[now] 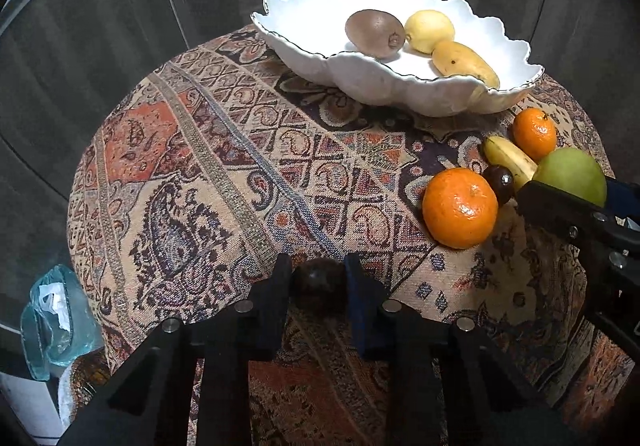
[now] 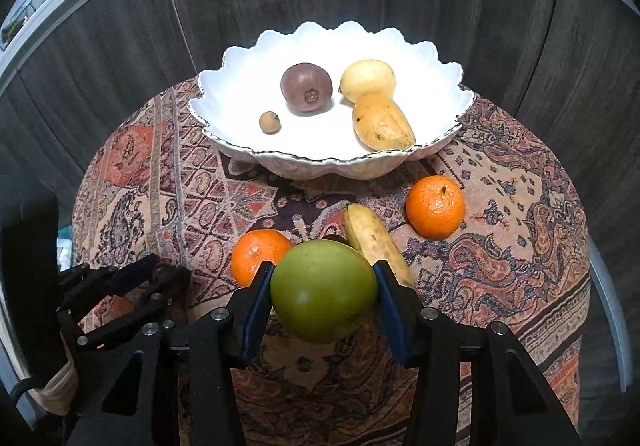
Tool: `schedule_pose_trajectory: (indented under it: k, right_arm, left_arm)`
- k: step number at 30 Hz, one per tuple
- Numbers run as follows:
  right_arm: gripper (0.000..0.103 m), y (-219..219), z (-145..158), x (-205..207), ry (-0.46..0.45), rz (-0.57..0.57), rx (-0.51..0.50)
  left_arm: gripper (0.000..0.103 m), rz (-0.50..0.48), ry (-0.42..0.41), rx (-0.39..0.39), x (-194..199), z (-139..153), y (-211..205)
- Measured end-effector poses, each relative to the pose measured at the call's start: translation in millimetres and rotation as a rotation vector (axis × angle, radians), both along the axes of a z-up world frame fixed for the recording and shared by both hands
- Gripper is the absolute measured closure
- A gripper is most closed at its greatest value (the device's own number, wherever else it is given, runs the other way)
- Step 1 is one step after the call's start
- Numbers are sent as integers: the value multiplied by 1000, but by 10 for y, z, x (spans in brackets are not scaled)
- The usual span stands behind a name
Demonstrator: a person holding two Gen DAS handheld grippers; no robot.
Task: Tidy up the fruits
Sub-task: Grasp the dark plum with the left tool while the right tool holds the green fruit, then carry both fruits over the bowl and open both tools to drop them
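Sitting between the blue pads of the right gripper (image 2: 323, 296), the green apple (image 2: 323, 291) is clamped just above the patterned cloth (image 2: 520, 246) (banana (image 2: 376, 242) just behind). Left gripper (image 1: 318, 280) pinches a dark round fruit (image 1: 319, 282); the white bowl (image 2: 240, 150) lies beyond.

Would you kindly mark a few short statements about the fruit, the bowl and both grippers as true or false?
1. The right gripper holds a green apple. True.
2. The white bowl holds no fruit. False: it holds a kiwi, a lemon and more.
3. The banana lies on the patterned cloth. True.
4. The left gripper is empty. False: it grips a dark round fruit.
5. Both oranges are in the bowl. False: they sit on the cloth.
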State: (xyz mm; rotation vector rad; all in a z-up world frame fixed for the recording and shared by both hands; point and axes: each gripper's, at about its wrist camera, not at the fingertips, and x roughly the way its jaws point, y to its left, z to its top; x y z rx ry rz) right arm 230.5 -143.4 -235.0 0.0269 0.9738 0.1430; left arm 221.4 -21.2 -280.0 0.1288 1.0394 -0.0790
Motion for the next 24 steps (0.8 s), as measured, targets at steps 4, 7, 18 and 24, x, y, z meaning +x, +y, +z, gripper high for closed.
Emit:
schedule_pose_trajectory:
  k: [4, 7, 18, 24]
  right_arm:
    - [53, -5, 48, -11, -5, -3, 2]
    - [53, -11, 99, -22, -14, -6, 2]
    - [53, -95, 384, 21, -60, -23, 10]
    - [53, -135, 552, 131, -94, -29, 11]
  left_arm:
    - [76, 1, -11, -8, -18, 71, 14]
    - [76, 4, -20, -13, -26, 141, 23]
    - [76, -1, -64, -38, 68, 518, 27]
    - [76, -7, -103, -43, 219, 732, 18]
